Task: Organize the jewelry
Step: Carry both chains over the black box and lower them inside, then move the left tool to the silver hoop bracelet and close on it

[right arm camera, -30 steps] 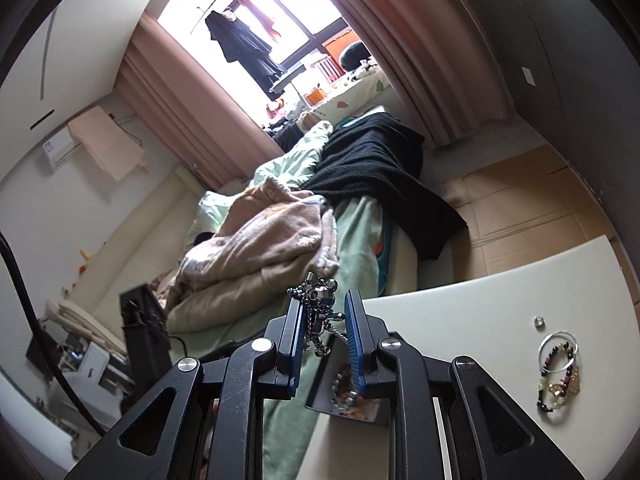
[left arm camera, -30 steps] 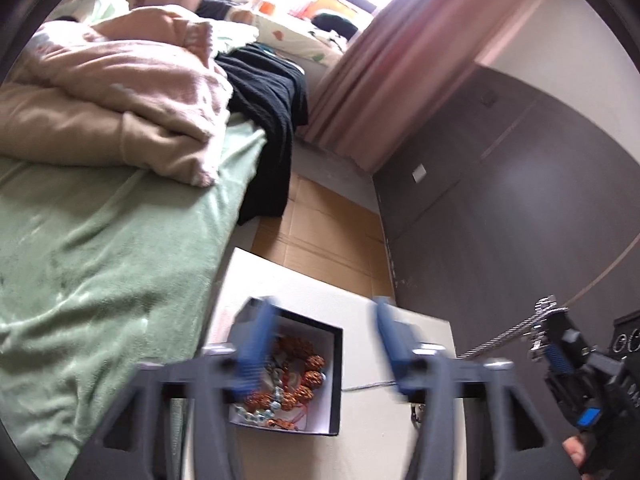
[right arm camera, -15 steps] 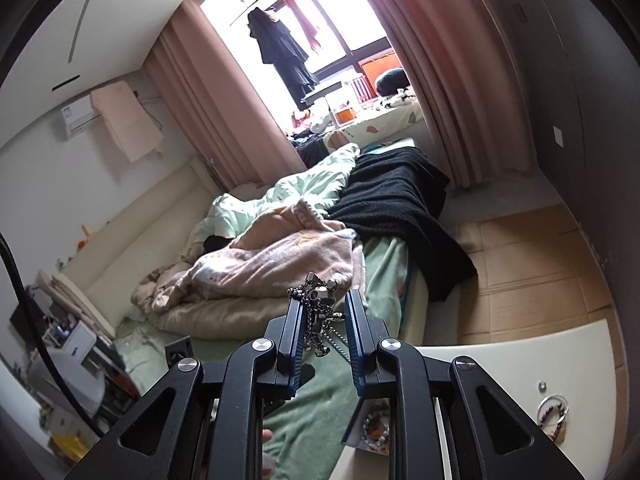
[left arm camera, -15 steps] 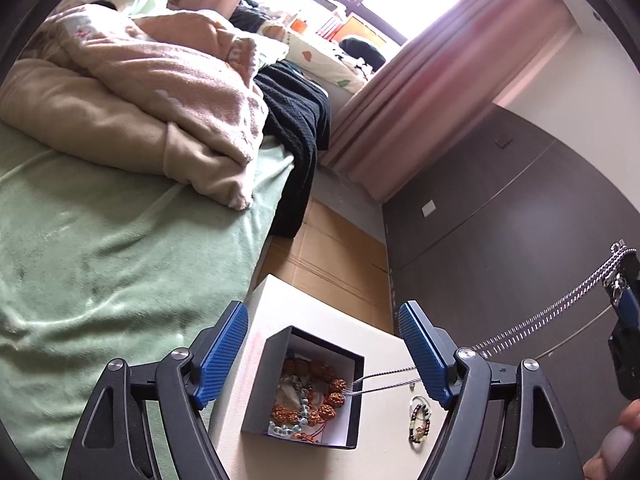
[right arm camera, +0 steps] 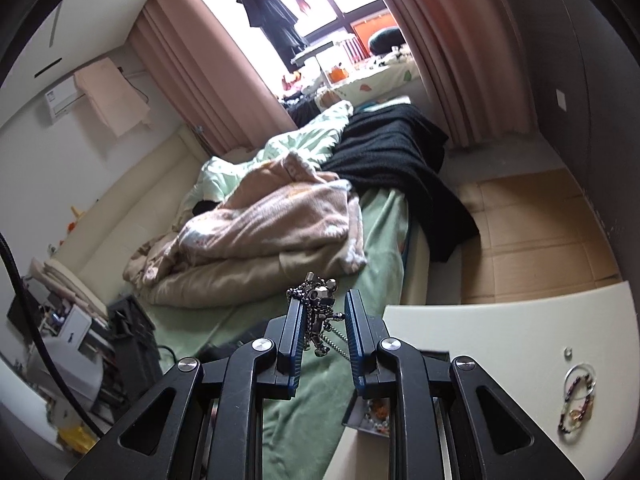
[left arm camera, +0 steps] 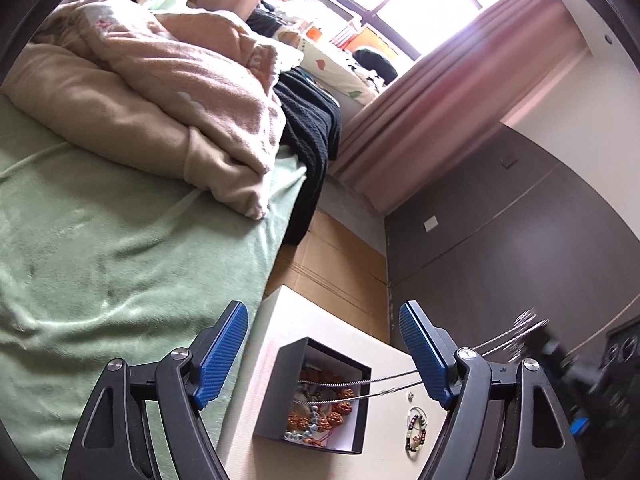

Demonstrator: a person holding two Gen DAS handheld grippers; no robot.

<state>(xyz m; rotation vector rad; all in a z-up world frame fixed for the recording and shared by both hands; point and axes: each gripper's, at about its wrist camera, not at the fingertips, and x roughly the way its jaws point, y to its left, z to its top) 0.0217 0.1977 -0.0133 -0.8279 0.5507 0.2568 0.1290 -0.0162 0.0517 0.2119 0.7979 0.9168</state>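
A black jewelry box [left arm camera: 316,396] with a white lining sits on the white table [left arm camera: 276,328] and holds brown and pale bead strands. My left gripper [left arm camera: 322,354] is open and empty above the box. My right gripper [right arm camera: 322,320] is shut on a silver chain necklace [right arm camera: 318,316], gripped near its pendant. In the left wrist view the chain [left arm camera: 360,390] runs from the right gripper [left arm camera: 548,344] down into the box. The box shows partly under the right gripper in the right wrist view [right arm camera: 372,416].
A beaded bracelet [left arm camera: 416,432] and a small ring [left arm camera: 410,397] lie on the table right of the box; the bracelet also shows in the right wrist view [right arm camera: 578,400]. A bed with a green sheet [left arm camera: 100,264] borders the table's left side. A dark wardrobe [left arm camera: 520,240] stands behind.
My left gripper has risen and pulled back from the box, still open. The right gripper has moved up and away, drawing the chain taut, then lowered with the chain's end over the box.
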